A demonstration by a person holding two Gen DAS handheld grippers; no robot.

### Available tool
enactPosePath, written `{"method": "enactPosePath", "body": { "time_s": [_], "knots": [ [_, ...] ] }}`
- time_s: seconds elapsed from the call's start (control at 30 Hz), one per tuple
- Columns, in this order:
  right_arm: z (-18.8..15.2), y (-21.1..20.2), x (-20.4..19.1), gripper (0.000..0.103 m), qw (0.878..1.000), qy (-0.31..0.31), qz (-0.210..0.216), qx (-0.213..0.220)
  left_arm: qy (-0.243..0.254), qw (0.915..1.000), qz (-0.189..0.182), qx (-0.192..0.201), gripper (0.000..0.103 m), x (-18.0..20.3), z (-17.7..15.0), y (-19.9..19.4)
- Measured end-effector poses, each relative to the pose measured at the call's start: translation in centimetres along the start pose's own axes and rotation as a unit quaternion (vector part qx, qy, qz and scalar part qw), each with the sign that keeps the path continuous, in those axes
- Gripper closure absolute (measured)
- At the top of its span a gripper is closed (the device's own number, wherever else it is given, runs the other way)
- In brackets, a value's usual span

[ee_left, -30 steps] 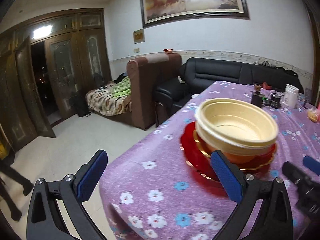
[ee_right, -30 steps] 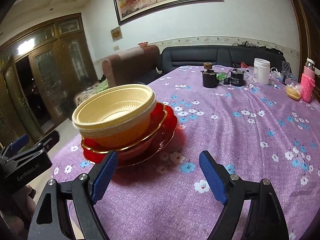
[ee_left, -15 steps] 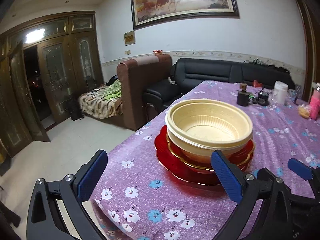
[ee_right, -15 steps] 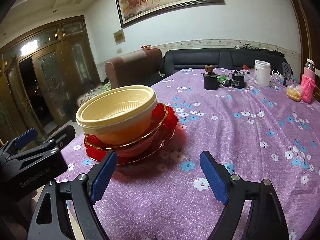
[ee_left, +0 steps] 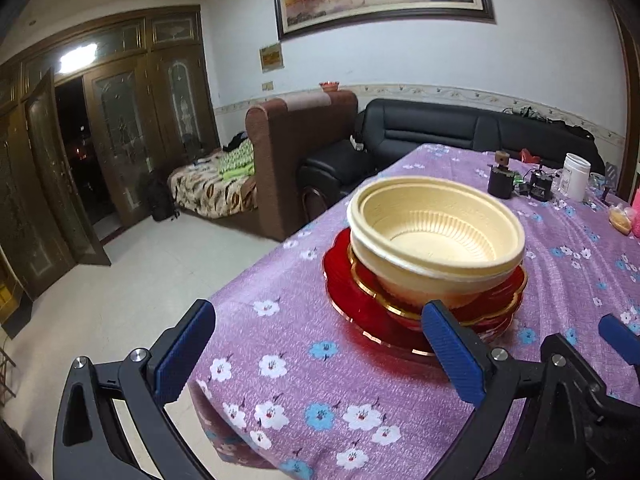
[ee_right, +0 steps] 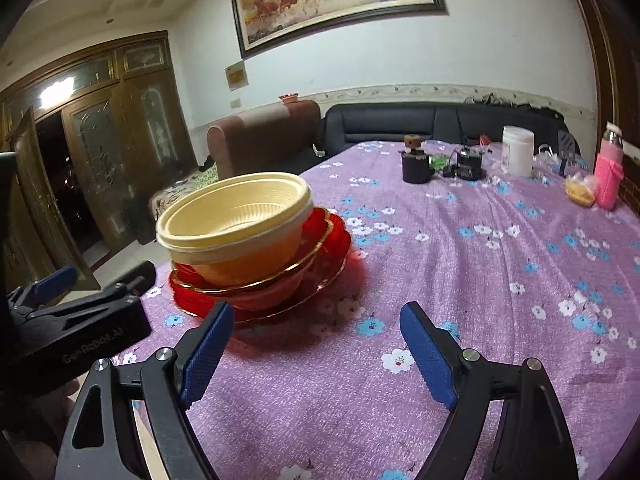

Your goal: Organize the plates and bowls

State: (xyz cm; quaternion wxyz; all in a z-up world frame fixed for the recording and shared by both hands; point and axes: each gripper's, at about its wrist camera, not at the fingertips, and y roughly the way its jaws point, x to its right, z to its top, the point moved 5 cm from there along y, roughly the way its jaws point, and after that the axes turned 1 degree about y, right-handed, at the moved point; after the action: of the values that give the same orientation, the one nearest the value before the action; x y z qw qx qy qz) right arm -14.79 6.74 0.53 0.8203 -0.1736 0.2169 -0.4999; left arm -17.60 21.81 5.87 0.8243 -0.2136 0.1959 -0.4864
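The left gripper (ee_left: 320,356) hangs at the near left corner of the table (ee_left: 304,384), its blue-padded fingers (ee_left: 182,352) spread wide and holding nothing. In the right wrist view its black body sits at the left edge, printed with pale lettering that appears to read "GenRobot.AI", though it is blurred. The right gripper (ee_right: 316,354) hovers just right of it over the purple floral tablecloth (ee_right: 460,264), also spread apart and empty.

The stack stands ahead of both, near the table's left edge: cream ribbed plastic bowls (ee_left: 436,232), nested, the top one tilted slightly, sit in a red bowl with a gold rim (ee_right: 272,288), which rests on a red plate (ee_left: 352,312). The stack lies just beyond the left gripper's right finger and ahead-left of the right gripper, touching neither.

Far right on the table stand a black jar (ee_right: 416,166), a white tub (ee_right: 518,150) and a pink bottle (ee_right: 610,172); any labels are unreadable.
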Motion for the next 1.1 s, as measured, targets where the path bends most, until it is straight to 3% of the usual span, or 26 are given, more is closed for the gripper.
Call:
{"method": "enactPosePath", "body": {
  "time_s": [0.2,0.77,0.87,1.0,1.1],
  "knots": [
    [-0.1,-0.7,-1.4,0.014,1.0,-0.013,0.006,0.003,-0.006,0.9998,0.008,-0.019,0.0,-1.2,-0.6,-0.1],
    [-0.8,-3.6,-3.7,0.014,0.999,-0.04,0.009,0.014,-0.003,0.9999,0.011,-0.009,0.0,-2.3,-1.2,-2.7],
    [-0.8,-3.9,-3.8,0.013,0.999,-0.037,0.01,0.018,-0.007,0.9998,0.017,0.01,0.0,-2.6,-1.1,-3.7],
    [-0.7,-4.2,-3.6,0.013,0.999,-0.032,0.012,0.026,-0.033,0.9946,0.024,0.095,0.0,-3.7,-0.2,-7.3],
    [-0.6,-4.3,-3.5,0.013,0.999,-0.032,0.012,0.03,-0.043,0.991,0.02,0.125,0.0,-4.1,0.5,-8.6]
  ]
}}
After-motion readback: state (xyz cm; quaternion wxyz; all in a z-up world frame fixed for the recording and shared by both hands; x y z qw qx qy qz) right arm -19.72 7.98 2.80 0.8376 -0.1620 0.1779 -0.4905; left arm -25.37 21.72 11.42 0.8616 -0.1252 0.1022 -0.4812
